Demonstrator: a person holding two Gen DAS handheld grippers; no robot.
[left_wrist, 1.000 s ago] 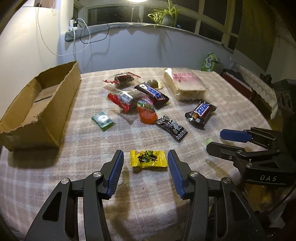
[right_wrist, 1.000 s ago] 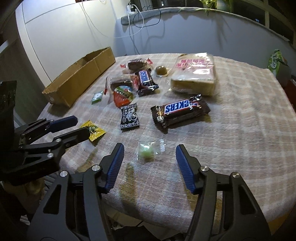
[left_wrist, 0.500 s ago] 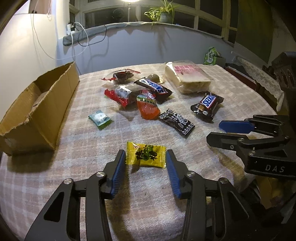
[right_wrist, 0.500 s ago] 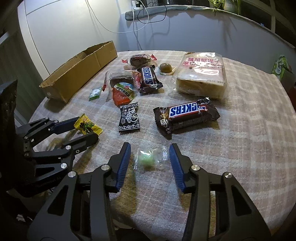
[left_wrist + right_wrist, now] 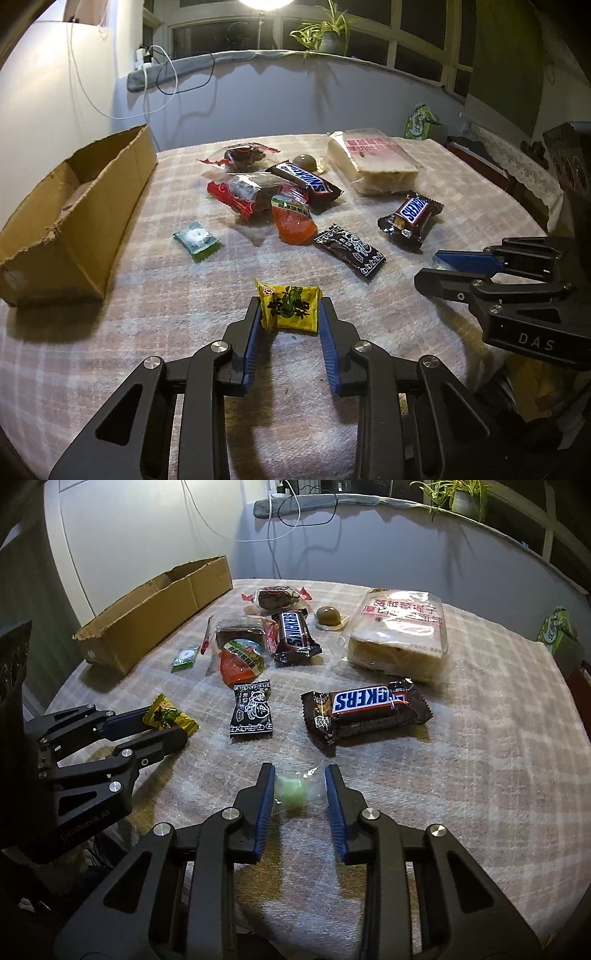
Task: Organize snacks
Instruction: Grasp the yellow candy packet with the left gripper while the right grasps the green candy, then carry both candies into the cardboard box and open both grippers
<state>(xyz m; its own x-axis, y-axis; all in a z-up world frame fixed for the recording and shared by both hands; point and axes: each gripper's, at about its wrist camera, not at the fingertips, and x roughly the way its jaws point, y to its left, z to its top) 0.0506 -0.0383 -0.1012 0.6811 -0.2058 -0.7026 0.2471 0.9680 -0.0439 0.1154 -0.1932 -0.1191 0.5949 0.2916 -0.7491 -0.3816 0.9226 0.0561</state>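
A cardboard box (image 5: 74, 221) lies open at the left of the left-wrist view, on the checked tablecloth (image 5: 147, 314). Both grippers slant down toward the cloth at the near table edge. The left gripper (image 5: 290, 308), at lower centre, has just been closing and its blue pads now pinch the yellow candy (image 5: 290, 306), crumpled upright between them. In the right-wrist view the right gripper (image 5: 300, 790), lower centre, has likewise been closing and presses on the green candy (image 5: 293, 790) in its clear wrapper.
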